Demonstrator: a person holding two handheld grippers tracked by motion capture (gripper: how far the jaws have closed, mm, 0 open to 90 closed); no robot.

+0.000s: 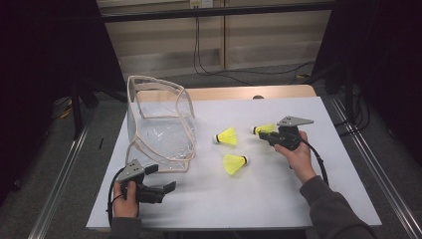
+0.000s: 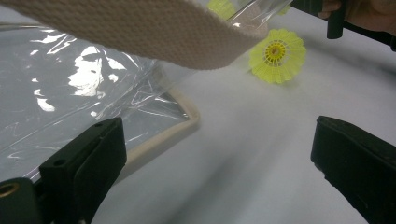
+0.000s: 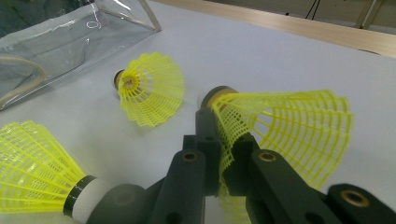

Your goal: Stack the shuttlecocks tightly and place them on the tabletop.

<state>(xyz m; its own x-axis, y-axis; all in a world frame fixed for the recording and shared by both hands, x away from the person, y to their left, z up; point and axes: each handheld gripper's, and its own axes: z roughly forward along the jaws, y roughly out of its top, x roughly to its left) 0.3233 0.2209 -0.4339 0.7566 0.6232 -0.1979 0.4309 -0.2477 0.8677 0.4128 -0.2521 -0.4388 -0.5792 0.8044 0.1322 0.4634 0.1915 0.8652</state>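
- My right gripper [image 3: 219,163] has its jaws pinched on the mesh skirt of a yellow shuttlecock [image 3: 280,126]; the skirt is squashed flat between them, and the cork tip points away from me, just past the jaw ends.
- In the high view that held shuttlecock [image 1: 263,129] sits at the front of my right gripper [image 1: 271,137], lifted just off the white surface [image 1: 278,199], its long axis running roughly level, with the cork end toward the bag.
- The clear plastic bag [image 1: 159,124] with its beige webbing trim stands open at the surface's left side; from my right jaws it lies to the left, well apart.
- Between the two lie two loose shuttlecocks: one [image 1: 226,136] nearer the bag, one [image 1: 235,164] closer to me.
- My left gripper [image 1: 159,180] is the nearer one to the bag; its jaws are spread wide with nothing between them, and the bag's bottom edge [image 2: 159,140] sits just beside its left jaw.
- I judge the next move to be a carry leftward over the loose shuttlecocks to the bag's mouth.
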